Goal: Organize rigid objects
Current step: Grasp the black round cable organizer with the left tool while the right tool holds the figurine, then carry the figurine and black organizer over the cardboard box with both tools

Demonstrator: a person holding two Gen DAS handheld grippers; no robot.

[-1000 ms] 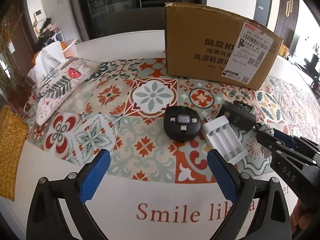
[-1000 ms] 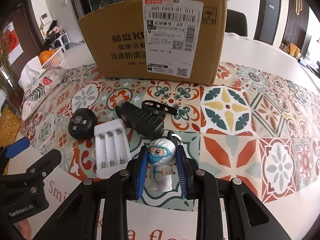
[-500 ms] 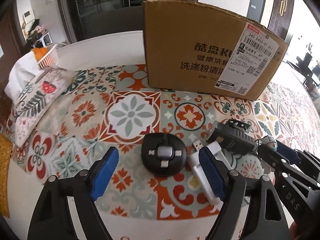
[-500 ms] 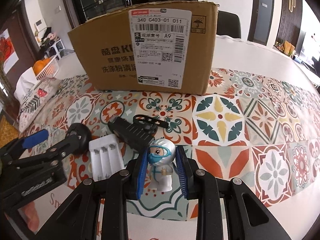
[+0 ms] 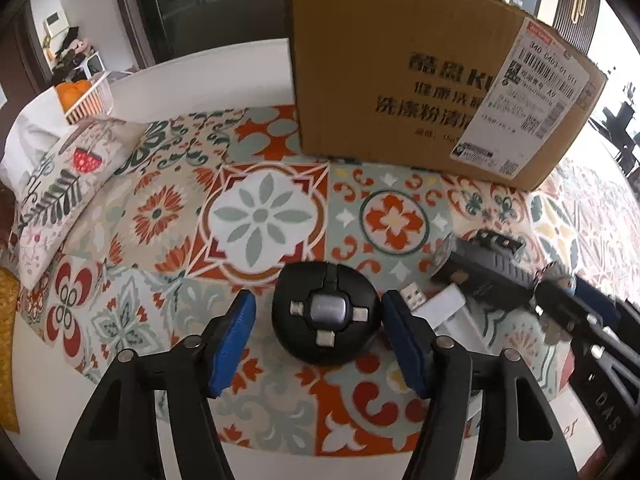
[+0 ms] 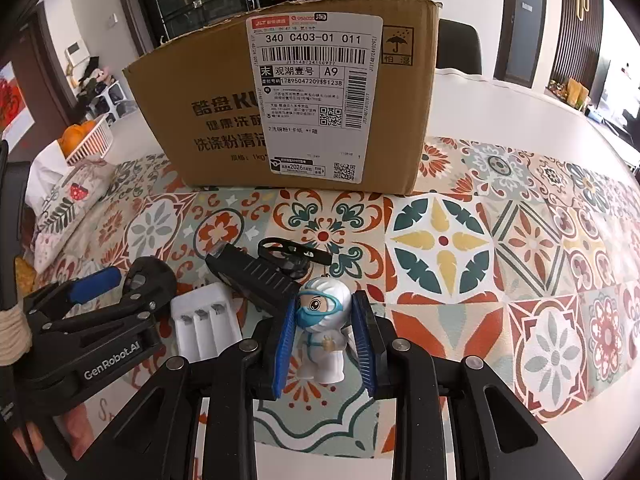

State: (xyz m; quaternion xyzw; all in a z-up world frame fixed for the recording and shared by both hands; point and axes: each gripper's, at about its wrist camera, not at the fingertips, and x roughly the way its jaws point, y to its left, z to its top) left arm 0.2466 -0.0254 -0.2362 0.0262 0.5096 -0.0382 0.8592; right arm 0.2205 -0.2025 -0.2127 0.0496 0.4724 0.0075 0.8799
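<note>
- Round black adapter puck (image 5: 326, 314) sits between the closing left claw (image 5: 316, 340), pads not touching; its curved sides could squirt out.
- Right claw (image 6: 326, 338) grips the figurine (image 6: 323, 336).

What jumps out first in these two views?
The cardboard box with its white shipping label, standing at the back of the tiled mat, dominates both views. In front, the right gripper is shut on a small white figurine, while the left gripper, jaws just closing, straddles a round black puck, a gap showing at the left pad. Between them lie a white battery holder and a black device.
</note>
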